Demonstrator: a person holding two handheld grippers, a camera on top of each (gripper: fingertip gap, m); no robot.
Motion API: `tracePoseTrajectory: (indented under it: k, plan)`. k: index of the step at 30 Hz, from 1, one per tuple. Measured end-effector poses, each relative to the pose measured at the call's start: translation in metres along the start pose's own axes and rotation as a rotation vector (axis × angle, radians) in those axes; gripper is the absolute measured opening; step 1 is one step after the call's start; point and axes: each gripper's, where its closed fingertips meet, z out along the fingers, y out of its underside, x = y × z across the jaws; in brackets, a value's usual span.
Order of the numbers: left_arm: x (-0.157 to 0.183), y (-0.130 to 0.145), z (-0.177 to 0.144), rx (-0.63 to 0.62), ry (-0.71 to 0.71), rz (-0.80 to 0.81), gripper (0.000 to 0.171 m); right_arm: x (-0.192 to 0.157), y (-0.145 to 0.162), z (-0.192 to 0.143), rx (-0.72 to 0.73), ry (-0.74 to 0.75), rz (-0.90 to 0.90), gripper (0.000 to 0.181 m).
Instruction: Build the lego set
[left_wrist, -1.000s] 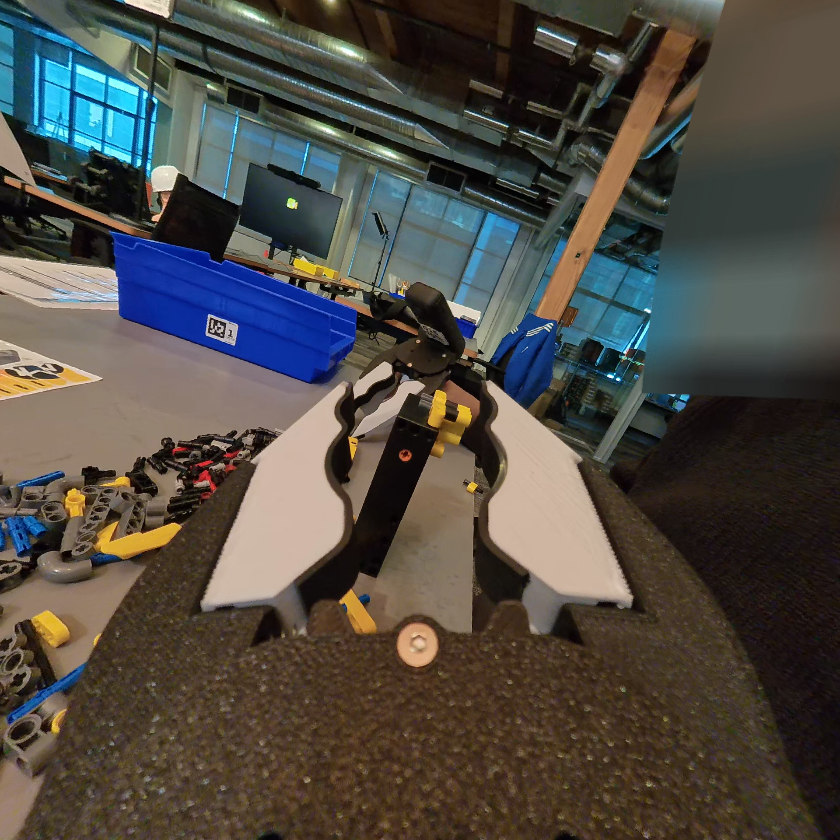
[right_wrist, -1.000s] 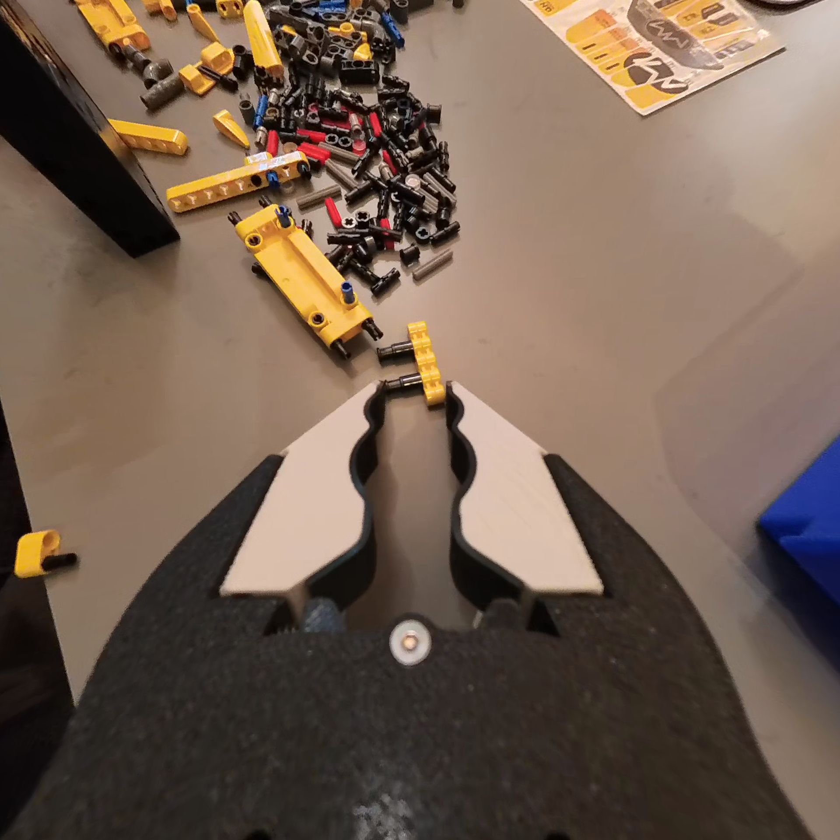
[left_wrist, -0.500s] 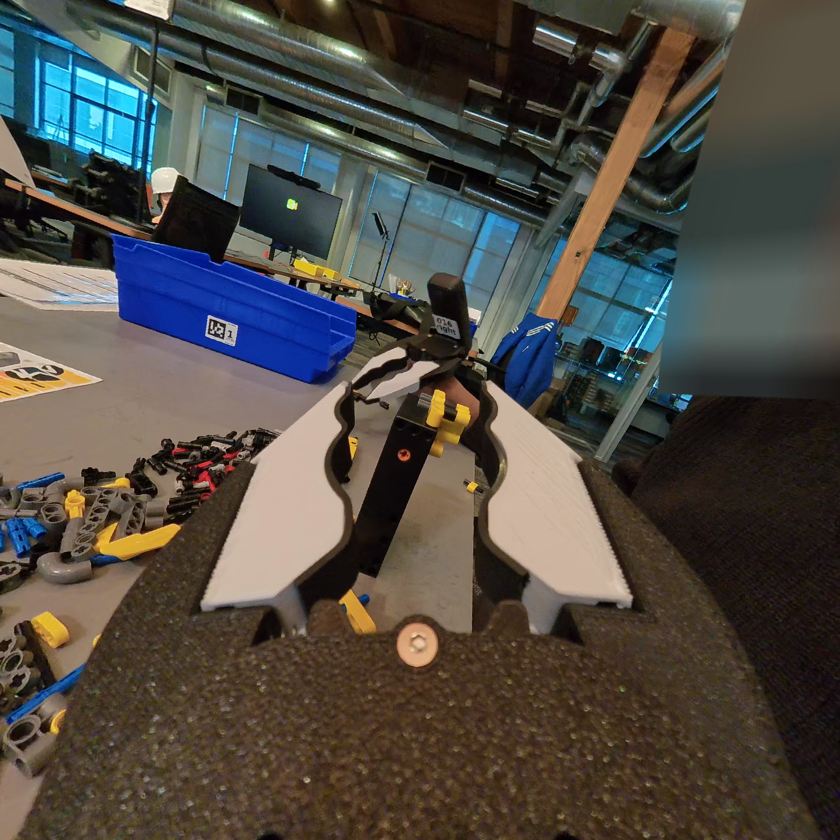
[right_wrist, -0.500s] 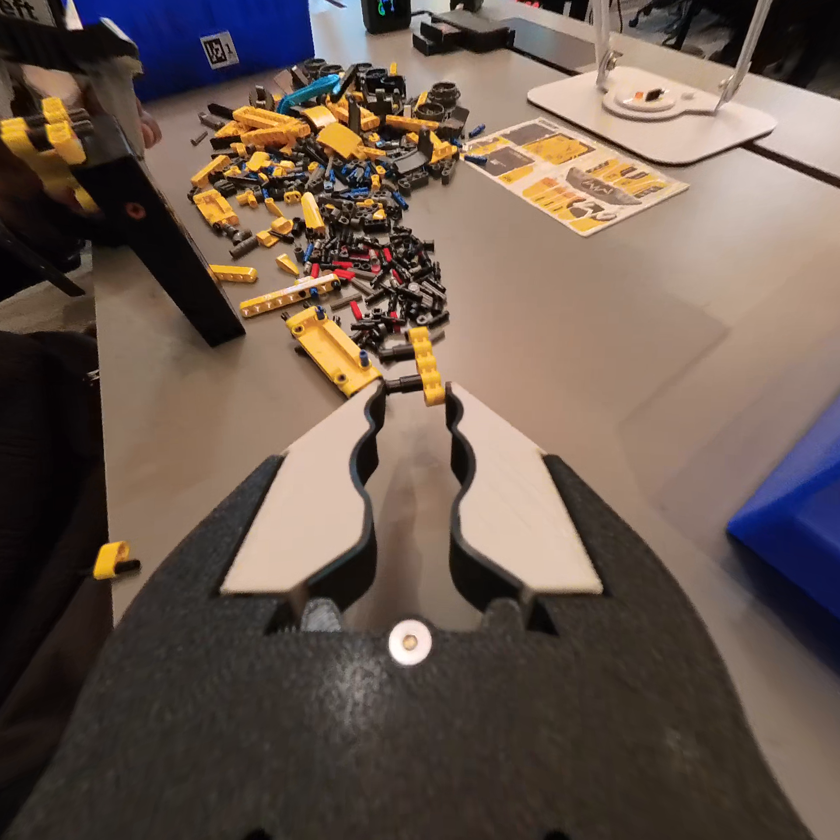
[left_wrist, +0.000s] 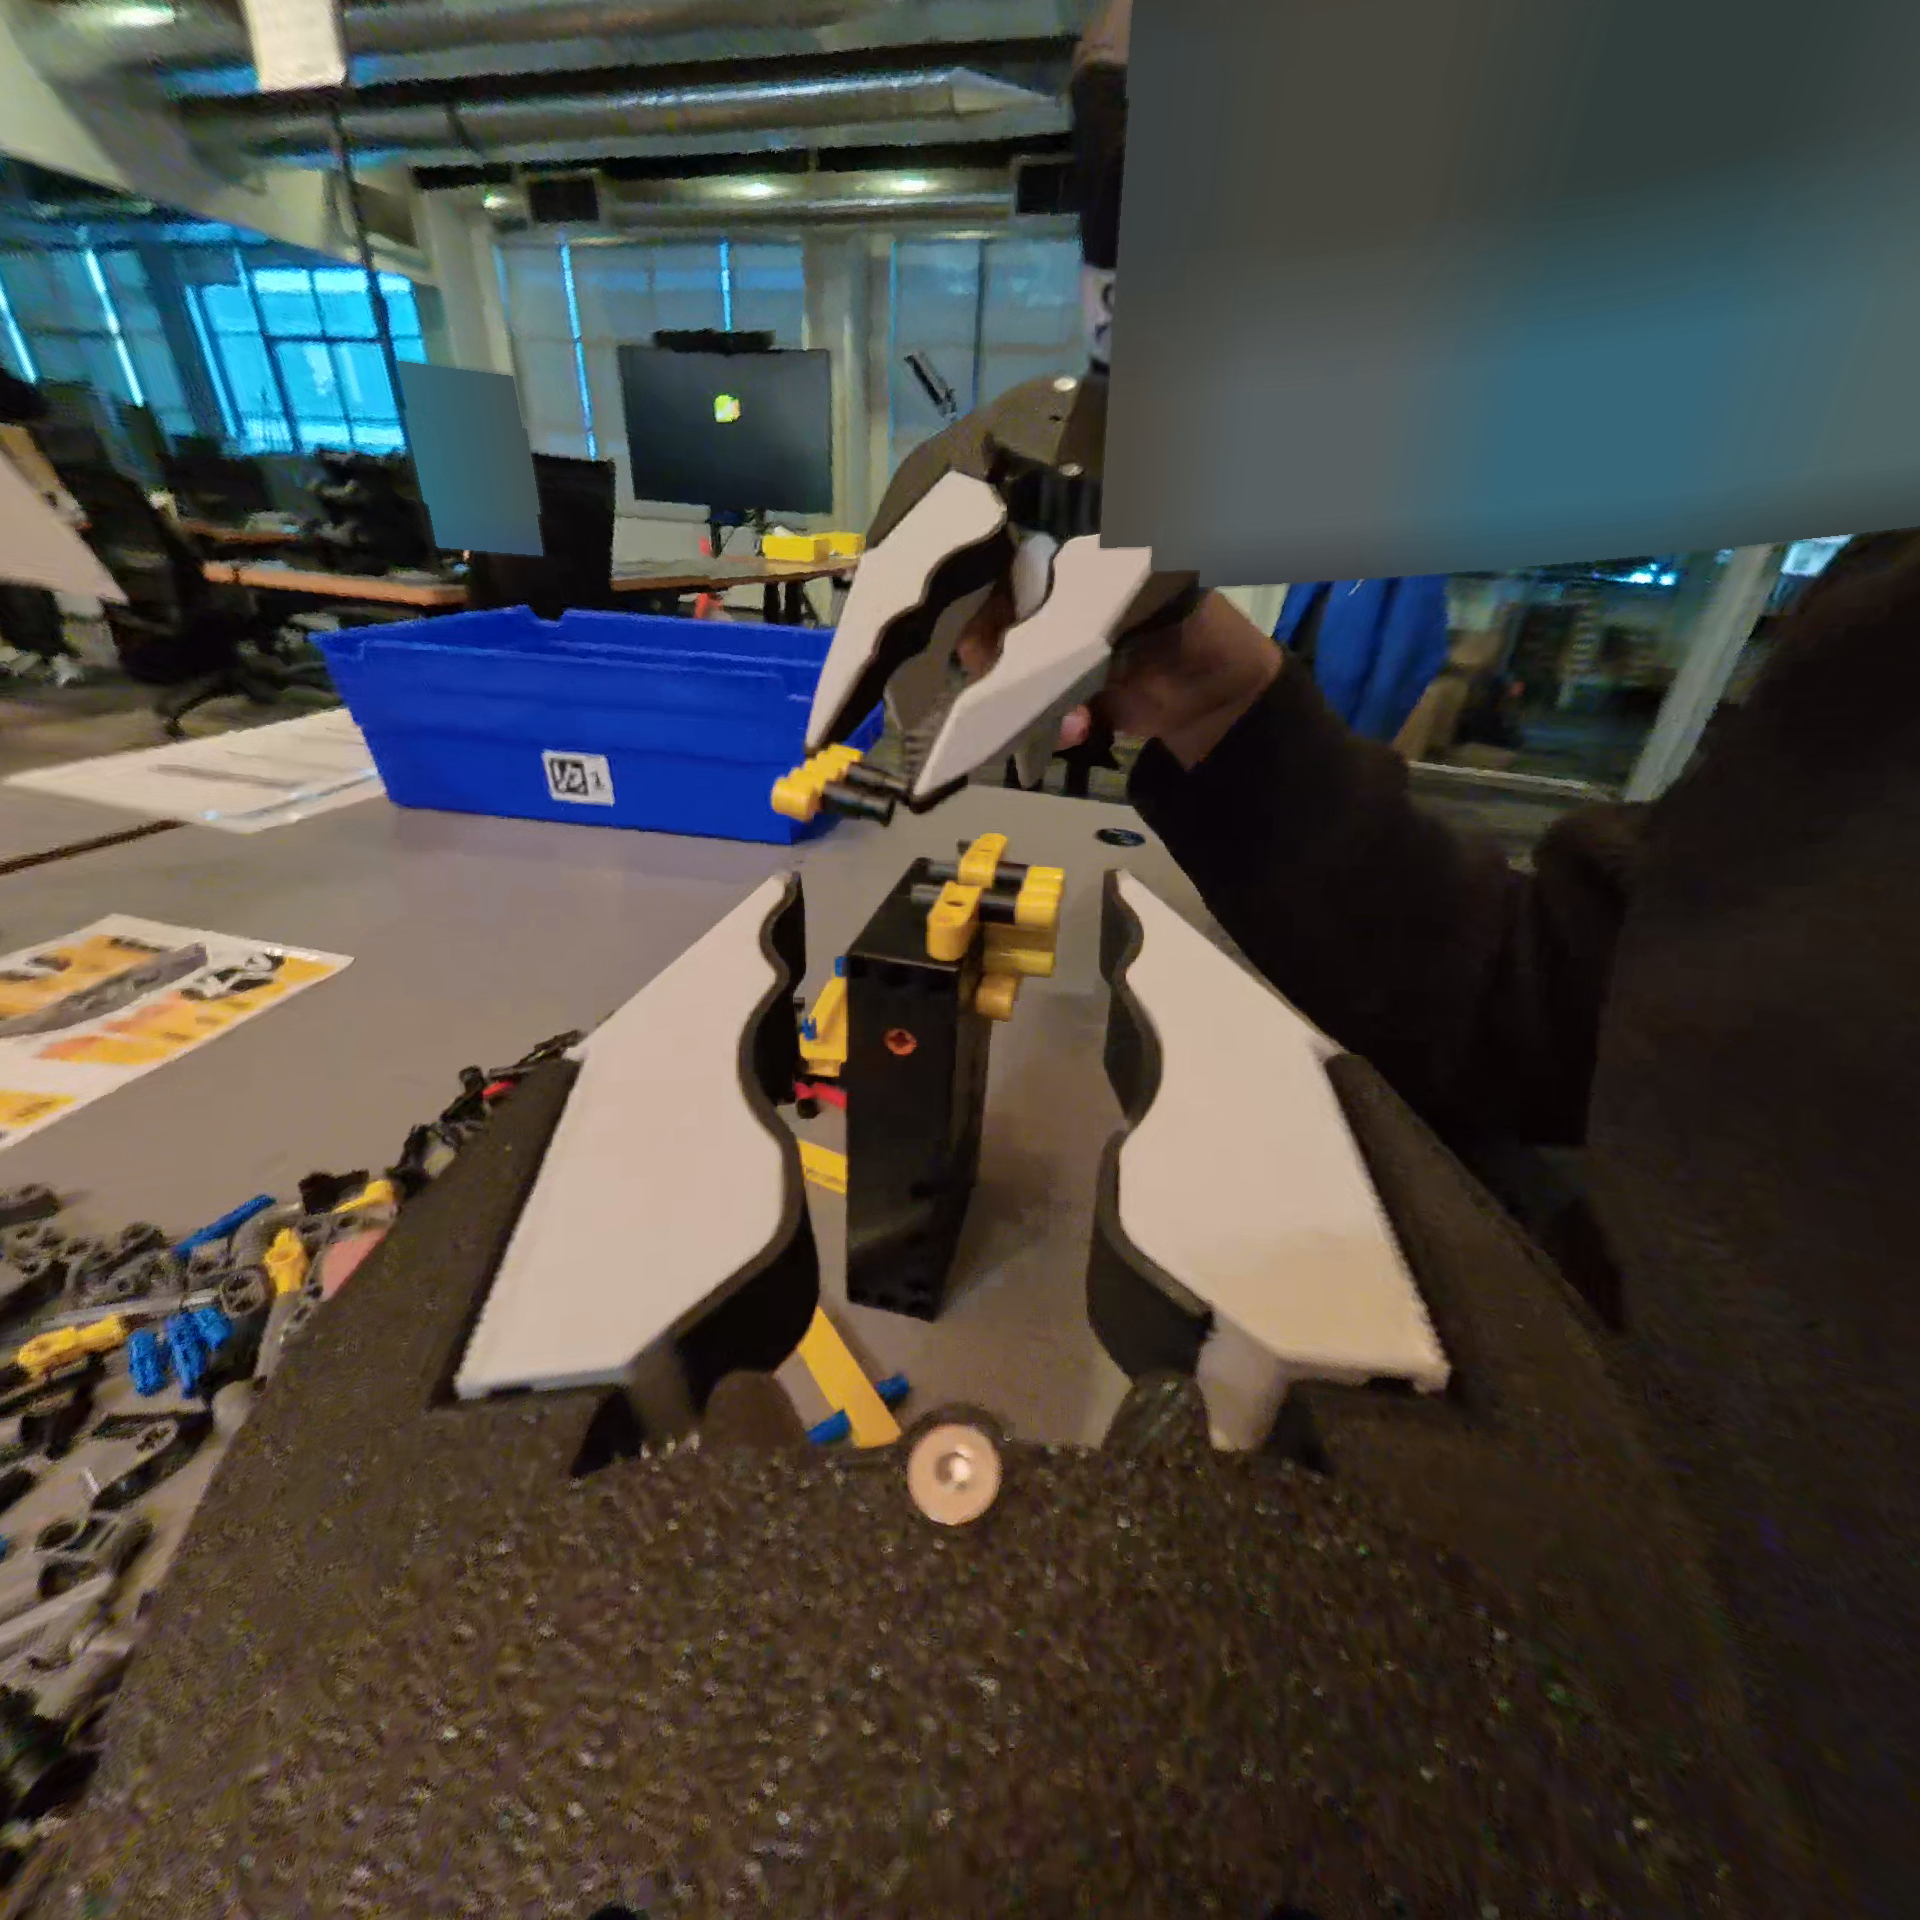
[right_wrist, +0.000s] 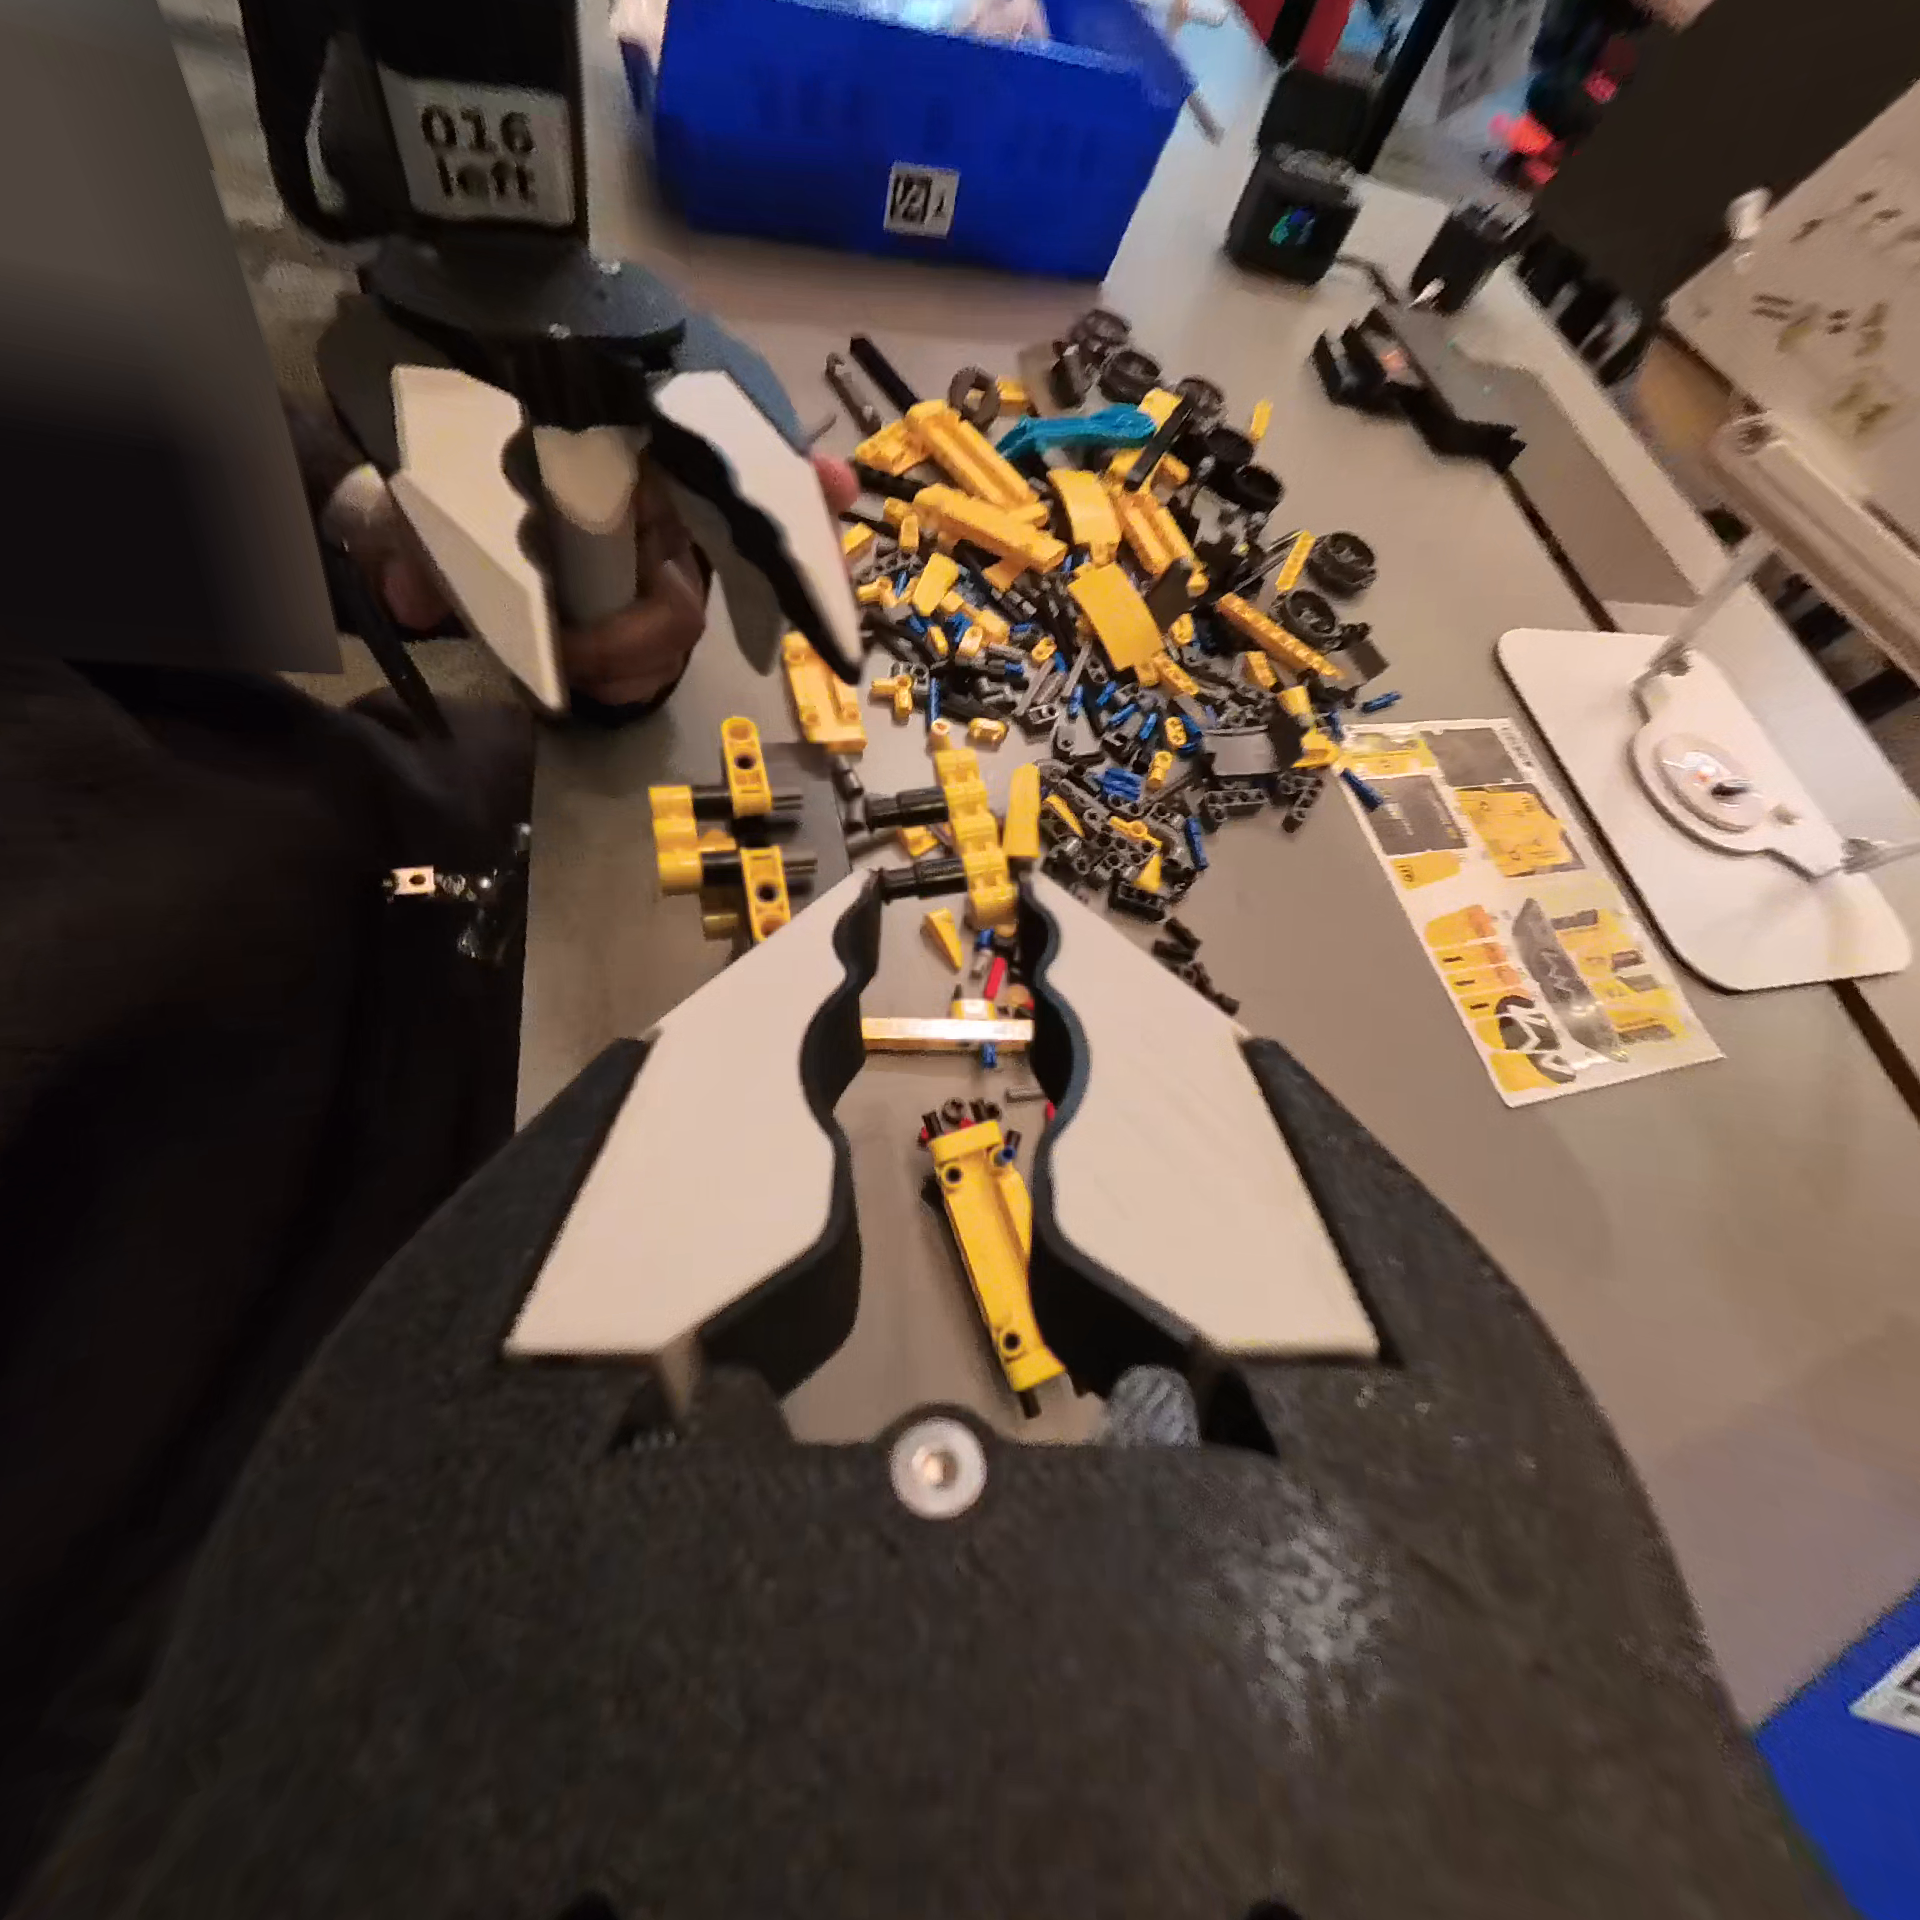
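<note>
Behind our grey counter (left_wrist: 540, 935) we see an open workshop with tall windows and a dark monitor (left_wrist: 727, 426) at twelve o'clock. From the left wrist view, our left hand-held gripper (left_wrist: 951, 904) is spread wide, grasping nothing; the upright black block (left_wrist: 909, 1122) with yellow connectors on top stands between its fingers without clear contact. At twelve o'clock above it the right hand-held gripper (left_wrist: 878, 795) comes down, pinching a small yellow connector piece (left_wrist: 821, 787) by its black pins. A blue bin (left_wrist: 582, 717) sits at eleven o'clock, a sticker sheet (left_wrist: 125, 997) at nine.

From the right wrist view, we see that yellow connector piece (right_wrist: 971, 831) clenched at the fingertips of our right hand-held gripper (right_wrist: 945, 894), above the counter. The block's yellow-topped end (right_wrist: 738, 831) lies at eleven o'clock, the left hand-held gripper (right_wrist: 686, 686) beyond it. A heap of loose parts (right_wrist: 1101, 582) spreads at one o'clock.

We judge the piece light, rigid and slick; the pins are thin, so gripping the yellow body would be steadier.
</note>
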Motion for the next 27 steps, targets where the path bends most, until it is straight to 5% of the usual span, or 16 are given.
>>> tracePoseTrajectory:
  k: [20,27]
  plan:
    - [0.000,0.001,0.012,-0.003,0.050,-0.068,0.061,-0.004,0.016,0.015,-0.053,-0.056,0.019,0.013]
    - [0.000,-0.001,0.010,0.016,0.066,-0.081,0.061,0.008,0.041,-0.009,-0.086,0.014,0.123,0.014]
